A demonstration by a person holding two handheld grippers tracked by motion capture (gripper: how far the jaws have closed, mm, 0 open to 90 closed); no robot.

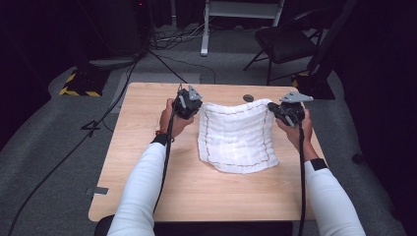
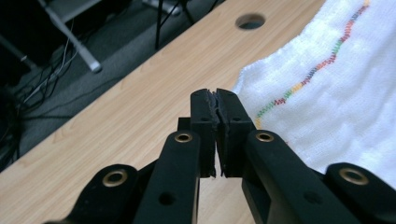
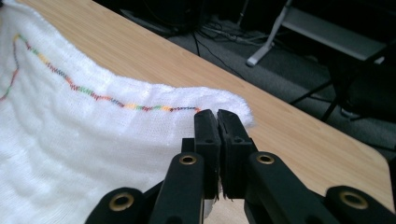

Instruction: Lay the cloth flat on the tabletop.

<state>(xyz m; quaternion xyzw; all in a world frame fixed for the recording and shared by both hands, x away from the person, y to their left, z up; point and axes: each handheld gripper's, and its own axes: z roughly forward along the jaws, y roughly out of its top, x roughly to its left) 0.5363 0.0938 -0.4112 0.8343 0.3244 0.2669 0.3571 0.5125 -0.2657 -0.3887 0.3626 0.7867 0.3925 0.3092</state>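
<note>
A white cloth (image 1: 236, 137) with a multicoloured stitched border lies spread on the wooden table (image 1: 147, 167), its far edge lifted between the two grippers. My left gripper (image 1: 197, 107) sits at the cloth's far left corner. In the left gripper view its jaws (image 2: 215, 100) are pressed together, with the cloth (image 2: 336, 84) running off from the right jaw and only a sliver between the pads. My right gripper (image 1: 275, 111) is at the far right corner. Its jaws (image 3: 217, 121) are shut on the cloth's edge (image 3: 70, 140), with the corner poking out past the tips.
A round hole (image 1: 248, 98) is in the table near its far edge, just behind the cloth. On the floor beyond are a black folding chair (image 1: 285, 44), a white stand leg (image 1: 204, 29), cables and a yellow-and-black striped block (image 1: 81, 83).
</note>
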